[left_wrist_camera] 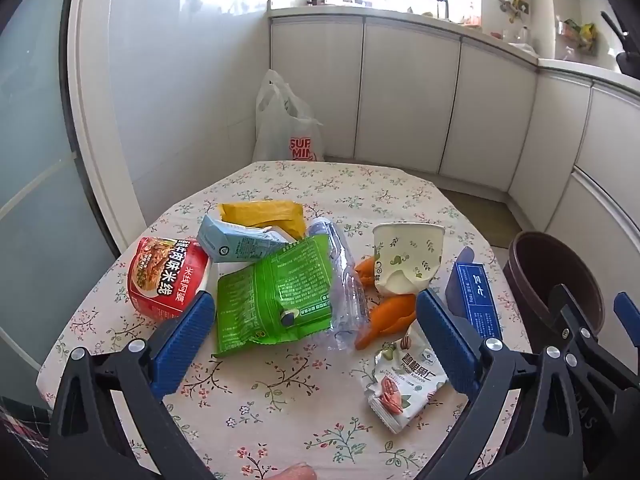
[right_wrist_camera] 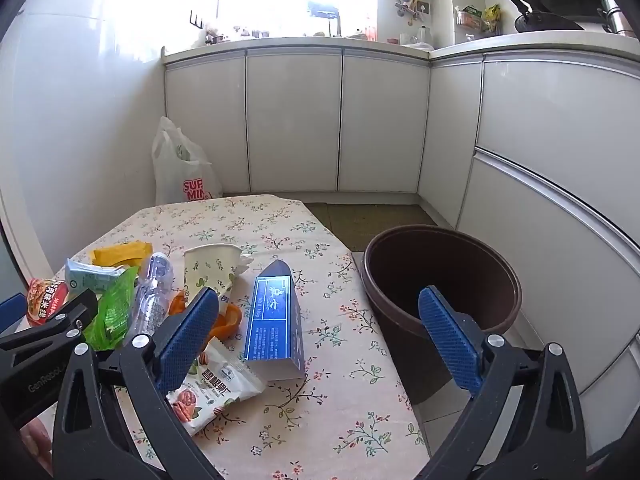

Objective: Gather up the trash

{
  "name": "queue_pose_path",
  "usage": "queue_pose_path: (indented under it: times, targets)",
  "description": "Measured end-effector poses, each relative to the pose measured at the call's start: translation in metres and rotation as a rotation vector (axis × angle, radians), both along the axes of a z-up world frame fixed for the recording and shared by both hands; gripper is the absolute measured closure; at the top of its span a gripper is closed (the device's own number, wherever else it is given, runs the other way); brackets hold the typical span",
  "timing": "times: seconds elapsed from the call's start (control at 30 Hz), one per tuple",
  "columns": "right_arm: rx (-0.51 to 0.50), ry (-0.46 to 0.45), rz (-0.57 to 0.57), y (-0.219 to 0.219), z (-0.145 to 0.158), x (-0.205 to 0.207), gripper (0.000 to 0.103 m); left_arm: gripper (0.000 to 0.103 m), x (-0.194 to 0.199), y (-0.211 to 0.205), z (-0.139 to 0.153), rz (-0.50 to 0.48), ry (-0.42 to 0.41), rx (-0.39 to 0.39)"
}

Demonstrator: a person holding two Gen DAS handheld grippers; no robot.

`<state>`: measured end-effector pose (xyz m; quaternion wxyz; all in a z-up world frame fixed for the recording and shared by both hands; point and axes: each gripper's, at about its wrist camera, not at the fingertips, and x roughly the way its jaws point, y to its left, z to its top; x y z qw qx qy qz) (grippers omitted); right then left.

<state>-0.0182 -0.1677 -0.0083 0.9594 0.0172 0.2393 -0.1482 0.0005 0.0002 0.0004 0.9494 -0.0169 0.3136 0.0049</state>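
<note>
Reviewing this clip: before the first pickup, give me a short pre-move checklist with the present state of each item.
1. Left tongs open, nothing between the pads: ok.
2. Right tongs open and holding nothing: ok.
3. Brown bin upright beside the table's edge, mouth unobstructed: ok.
4. Bin has room: ok, no trash shows in the part of the inside that is visible.
5. Blue box lies apart from the pile, free to grasp: ok.
6. Green packet free to lift: not ok, it overlaps the clear bottle and leans on the light blue carton.
</note>
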Motion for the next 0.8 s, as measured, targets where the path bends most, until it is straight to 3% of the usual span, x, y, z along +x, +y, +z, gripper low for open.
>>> queue_pose_path:
  times: [0.8]
  targets:
    - [0.024, 0.021, -0.026, -0.0076, -0.0026, 0.0024, 0.007, 0.006, -0.0052, -0.0015, -0.003, -0.001, -0.003, 0.005]
